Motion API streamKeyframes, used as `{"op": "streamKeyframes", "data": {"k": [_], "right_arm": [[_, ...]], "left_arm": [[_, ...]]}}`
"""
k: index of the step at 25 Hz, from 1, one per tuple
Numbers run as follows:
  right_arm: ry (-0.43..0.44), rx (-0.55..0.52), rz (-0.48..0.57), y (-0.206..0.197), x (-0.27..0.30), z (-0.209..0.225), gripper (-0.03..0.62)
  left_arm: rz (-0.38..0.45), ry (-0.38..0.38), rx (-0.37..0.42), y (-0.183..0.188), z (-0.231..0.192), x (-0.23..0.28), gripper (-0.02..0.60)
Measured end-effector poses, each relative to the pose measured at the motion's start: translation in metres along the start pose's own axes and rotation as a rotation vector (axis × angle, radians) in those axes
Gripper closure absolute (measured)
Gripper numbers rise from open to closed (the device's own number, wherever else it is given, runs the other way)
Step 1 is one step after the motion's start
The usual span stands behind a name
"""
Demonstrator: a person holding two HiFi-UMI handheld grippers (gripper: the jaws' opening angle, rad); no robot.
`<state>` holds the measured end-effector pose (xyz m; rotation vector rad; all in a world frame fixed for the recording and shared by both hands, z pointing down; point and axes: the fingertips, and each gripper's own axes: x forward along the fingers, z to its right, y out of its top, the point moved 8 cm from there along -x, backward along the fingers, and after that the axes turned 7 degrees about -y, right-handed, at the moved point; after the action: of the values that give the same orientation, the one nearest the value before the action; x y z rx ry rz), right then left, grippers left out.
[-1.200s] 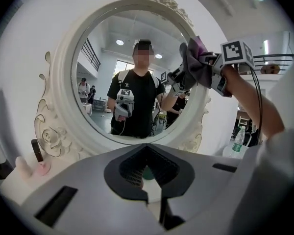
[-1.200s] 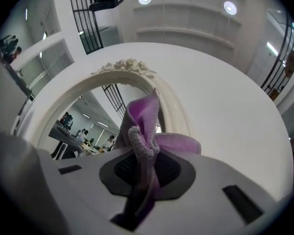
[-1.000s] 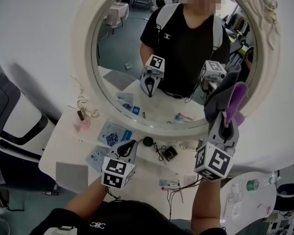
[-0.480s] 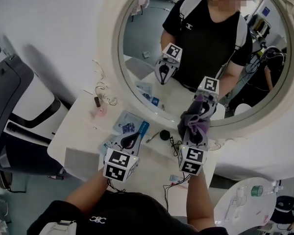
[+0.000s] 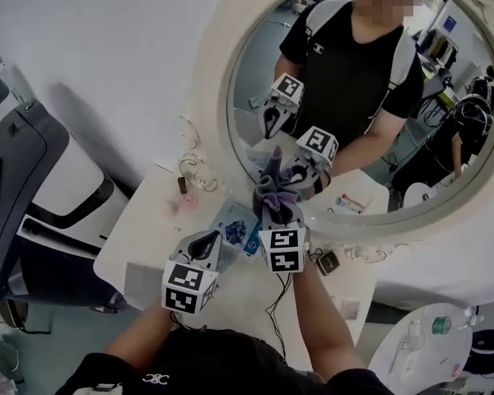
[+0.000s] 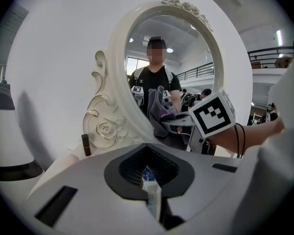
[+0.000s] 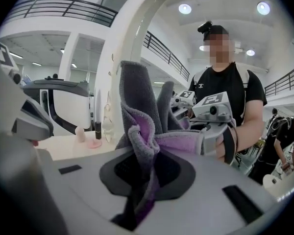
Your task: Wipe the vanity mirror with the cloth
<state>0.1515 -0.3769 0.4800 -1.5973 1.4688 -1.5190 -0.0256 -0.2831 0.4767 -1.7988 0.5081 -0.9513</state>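
The round vanity mirror point(image 5: 251, 134) in its cream carved frame point(image 5: 216, 97) stands at the back of a white table point(image 5: 140, 237). My right gripper point(image 5: 273, 208) is shut on a grey and purple cloth point(image 5: 273, 183), which rests against the lower left of the glass. In the right gripper view the cloth point(image 7: 142, 126) bunches up out of my right gripper point(image 7: 139, 185) close to the mirror frame point(image 7: 122, 43). My left gripper point(image 5: 207, 239) hovers low over the table, shut and with nothing in it. The left gripper view shows the mirror point(image 6: 186, 48), the cloth point(image 6: 157, 109) and my left gripper point(image 6: 149, 192).
Blue packets point(image 5: 235, 225), a small dark device point(image 5: 327, 262), cables point(image 5: 196, 167), a dark tube point(image 5: 182, 184) and a pink item point(image 5: 186, 203) lie on the table. A white and dark machine point(image 5: 41, 179) stands at the left. A small round table point(image 5: 412, 344) with bottles is at the lower right.
My right gripper has carried the cloth from the mirror's right edge down and across to its lower left. The left gripper stays low over the table. The head view has swung leftward.
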Motion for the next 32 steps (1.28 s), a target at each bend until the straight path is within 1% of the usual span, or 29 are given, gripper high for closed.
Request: {"op": "streamKeyframes", "data": {"k": [3,5,9,13,15,18,21,23,25,27,30,32], "right_arm": [[0.028,-0.041,0.044,0.027,0.007,-0.015,0.549],[0.04,-0.072,0.092,0.054,0.01,-0.026,0.549],[0.032,-0.13,0.21,0.127,0.007,-0.047,0.549],[0.002,-0.152,0.33,0.204,-0.012,-0.043,0.549],[-0.002,-0.135,0.374,0.239,-0.026,-0.034,0.549],[-0.002,-0.063,0.436,0.285,-0.051,-0.01,0.549],[-0.006,-0.006,0.492,0.32,-0.079,0.017,0.549],[-0.058,-0.01,0.544,0.335,-0.099,0.035,0.549],[-0.149,-0.034,0.608,0.34,-0.12,0.054,0.549],[-0.233,-0.047,0.661,0.337,-0.14,0.076,0.549],[-0.333,-0.02,0.71,0.328,-0.171,0.114,0.543],[-0.41,0.027,0.738,0.321,-0.194,0.144,0.543]], "left_arm": [[0.002,0.001,-0.011,-0.002,-0.015,-0.006,0.584],[0.011,-0.006,-0.009,0.0,-0.022,-0.009,0.584],[0.044,-0.021,0.012,0.005,-0.029,-0.016,0.584],[0.076,-0.036,0.002,0.008,-0.035,-0.016,0.584],[0.079,-0.042,-0.009,0.007,-0.037,-0.017,0.584],[0.079,-0.056,-0.013,0.006,-0.037,-0.016,0.584],[0.082,-0.067,-0.011,0.007,-0.033,-0.014,0.584],[0.081,-0.073,-0.008,0.007,-0.031,-0.013,0.584],[0.08,-0.078,-0.004,0.008,-0.028,-0.011,0.584],[0.077,-0.086,0.002,0.008,-0.025,-0.01,0.584],[0.064,-0.101,0.02,0.008,-0.019,-0.006,0.584],[0.054,-0.115,0.03,0.007,-0.014,-0.003,0.584]]}}
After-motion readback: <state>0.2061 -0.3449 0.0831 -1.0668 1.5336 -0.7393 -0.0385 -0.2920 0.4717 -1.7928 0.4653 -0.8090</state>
